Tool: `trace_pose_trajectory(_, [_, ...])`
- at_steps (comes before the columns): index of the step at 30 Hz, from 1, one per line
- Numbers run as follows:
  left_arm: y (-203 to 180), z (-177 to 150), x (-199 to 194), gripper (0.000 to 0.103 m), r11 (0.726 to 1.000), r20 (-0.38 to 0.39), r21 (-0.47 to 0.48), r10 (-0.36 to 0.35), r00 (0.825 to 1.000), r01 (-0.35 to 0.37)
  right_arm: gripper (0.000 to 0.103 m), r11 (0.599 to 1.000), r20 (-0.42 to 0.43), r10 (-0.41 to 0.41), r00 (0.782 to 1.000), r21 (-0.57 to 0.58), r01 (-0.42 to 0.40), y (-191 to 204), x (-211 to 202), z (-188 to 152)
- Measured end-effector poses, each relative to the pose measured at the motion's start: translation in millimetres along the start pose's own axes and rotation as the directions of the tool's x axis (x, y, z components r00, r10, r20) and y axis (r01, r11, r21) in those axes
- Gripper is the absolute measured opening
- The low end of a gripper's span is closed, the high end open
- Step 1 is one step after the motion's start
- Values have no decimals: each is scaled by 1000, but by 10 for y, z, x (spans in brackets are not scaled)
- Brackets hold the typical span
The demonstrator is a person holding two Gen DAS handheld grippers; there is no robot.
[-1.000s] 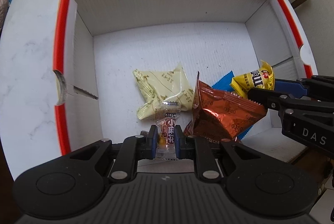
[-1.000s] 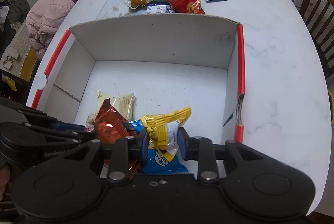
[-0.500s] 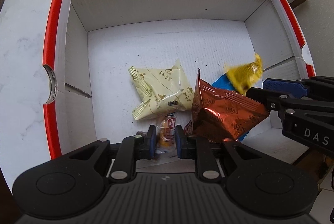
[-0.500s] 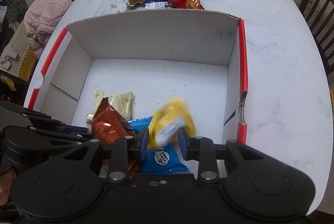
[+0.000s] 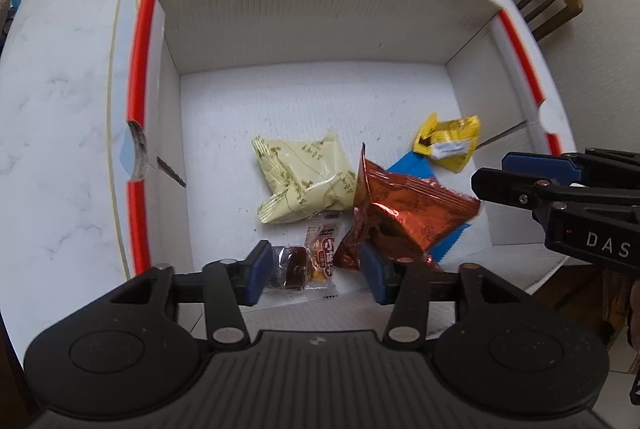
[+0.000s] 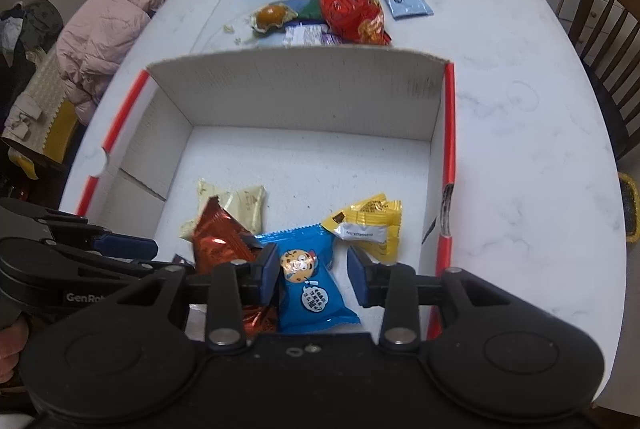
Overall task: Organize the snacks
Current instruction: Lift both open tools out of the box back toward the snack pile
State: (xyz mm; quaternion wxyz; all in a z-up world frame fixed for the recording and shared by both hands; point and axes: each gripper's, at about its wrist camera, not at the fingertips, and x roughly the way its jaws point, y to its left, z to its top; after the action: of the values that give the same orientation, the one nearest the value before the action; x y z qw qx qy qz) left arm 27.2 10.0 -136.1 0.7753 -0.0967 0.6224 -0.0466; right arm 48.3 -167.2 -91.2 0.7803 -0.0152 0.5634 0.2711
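A: Blue-padded left gripper (image 5: 316, 271) and right gripper (image 6: 313, 275): jaws just opening, both apart, nothing clamped.

B: Small candy (image 5: 322, 257) and yellow packet (image 6: 366, 225) lie in the box (image 5: 320, 33). Risk: lifting pads could snag the copper bag (image 5: 404, 213).

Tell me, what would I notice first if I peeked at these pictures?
Probably the big white box with orange-red edges, with bright snack packets on its floor: a shiny copper bag, a blue cookie packet and a yellow one. Behind the box, a red bag waits on the table.

Copper packet (image 6: 218, 243) hides most of the cream packet (image 6: 244, 203).
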Motion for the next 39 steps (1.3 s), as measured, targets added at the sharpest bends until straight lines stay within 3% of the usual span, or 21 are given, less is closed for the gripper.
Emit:
trace_pose_trajectory(5, [-15,-9,-238,50,1000,53,8,-17,998,17,43,1000,40,22,999,2,-22,20,-182,25])
trace_pose_trajectory(8, [-14,0,-401,57,1000,90,16,-24,996,23,50,999,69,33,997,-2,-33,40,-300,48])
trace_pose_trajectory(13, [-36,33,-665,59,999,159,46,-21,987,14,70,999,130,47,990,-17,-45,82,-494,105])
trace_pose_trajectory(19, [-47,139,-947,67,998,231,55,6,973,-19,82,998,182,61,981,-45,-53,149,-687,243])
trace_pose_trajectory(23, [-22,252,-1086,70,999,259,45,8,966,-20,88,996,217,71,974,-66,-58,176,-804,365])
trace_pose_trajectory(30, [81,497,-1287,85,1000,310,15,2,951,-7,96,995,248,70,966,-92,-49,193,-900,648])
trace_pose_trajectory(34, [133,687,-1383,88,1000,333,3,-6,943,5,99,992,251,71,965,-116,-43,198,-922,837])
trace_pose_trajectory(39, [138,1014,-1448,89,999,354,3,39,935,-43,99,991,252,60,966,-128,-28,132,-905,1144])
